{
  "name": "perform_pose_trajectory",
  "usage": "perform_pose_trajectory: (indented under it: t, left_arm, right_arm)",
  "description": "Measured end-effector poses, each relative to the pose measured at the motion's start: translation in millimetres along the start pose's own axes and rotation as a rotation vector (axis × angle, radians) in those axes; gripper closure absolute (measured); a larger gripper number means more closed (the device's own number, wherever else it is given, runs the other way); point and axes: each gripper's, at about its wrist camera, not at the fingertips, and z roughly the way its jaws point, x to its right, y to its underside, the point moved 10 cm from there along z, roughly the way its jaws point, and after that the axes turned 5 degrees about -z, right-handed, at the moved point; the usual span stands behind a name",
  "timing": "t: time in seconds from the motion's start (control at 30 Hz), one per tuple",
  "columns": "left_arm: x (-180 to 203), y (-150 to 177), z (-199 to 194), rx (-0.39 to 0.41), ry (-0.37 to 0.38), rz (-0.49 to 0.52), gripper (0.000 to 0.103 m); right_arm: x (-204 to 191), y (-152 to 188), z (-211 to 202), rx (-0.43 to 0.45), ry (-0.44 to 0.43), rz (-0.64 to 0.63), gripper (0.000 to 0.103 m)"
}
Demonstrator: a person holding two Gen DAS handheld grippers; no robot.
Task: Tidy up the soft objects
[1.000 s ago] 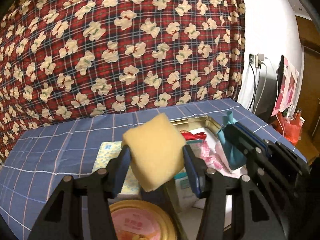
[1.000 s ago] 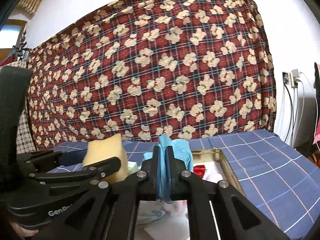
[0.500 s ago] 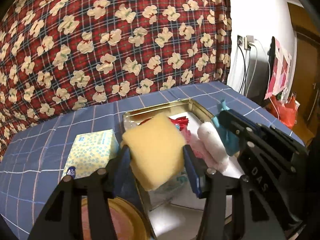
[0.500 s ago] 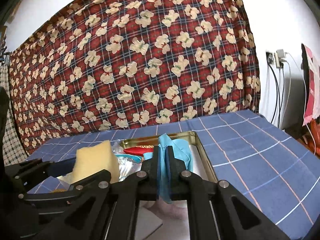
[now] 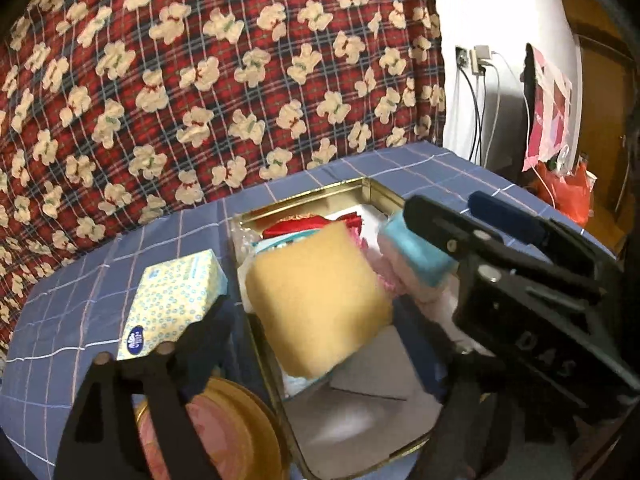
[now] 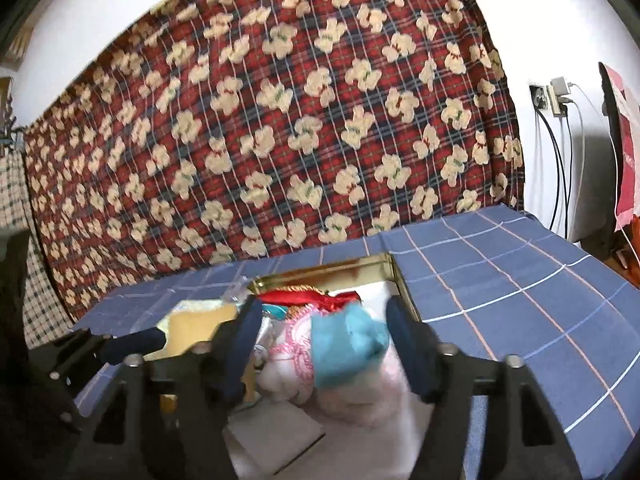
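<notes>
A red plaid cloth printed with cream bears (image 5: 224, 80) hung as the backdrop, and below it lay the worktop (image 6: 500, 280) under a blue checked cover. On the worktop sat an open gold tin (image 5: 384, 196), already crowded with soft things. The left gripper (image 5: 320, 320) had just been opening; its fingers stood wide, and the yellow sponge (image 5: 316, 300) lay loose between them over the tin, with no pad pressing on it. The right gripper (image 6: 324, 344) had also just been opening, its fingers parted around a teal cloth (image 6: 344, 344) that rested on a pink-and-white towel (image 6: 296, 364) in the tin. A patterned tissue box (image 5: 176, 300) stood just beside the tin's left wall, and a round gold lid (image 5: 236, 424) lay nearer the camera.
</notes>
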Motion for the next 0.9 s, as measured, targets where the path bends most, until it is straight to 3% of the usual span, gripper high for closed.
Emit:
perform_pose_trajectory:
  t: [0.33, 0.9]
  left_arm:
    - [-25.3, -10.8, -37.0, 0.089, -0.033, -0.074, 0.001]
    - [-57.1, -4.2, -50.8, 0.113, -0.06, -0.155, 0.001]
  right_arm:
    - [-13.5, -13.0, -21.3, 0.036, -0.002, -0.024, 0.032]
    - [-28.3, -13.5, -32.1, 0.045, 0.014, -0.072, 0.027]
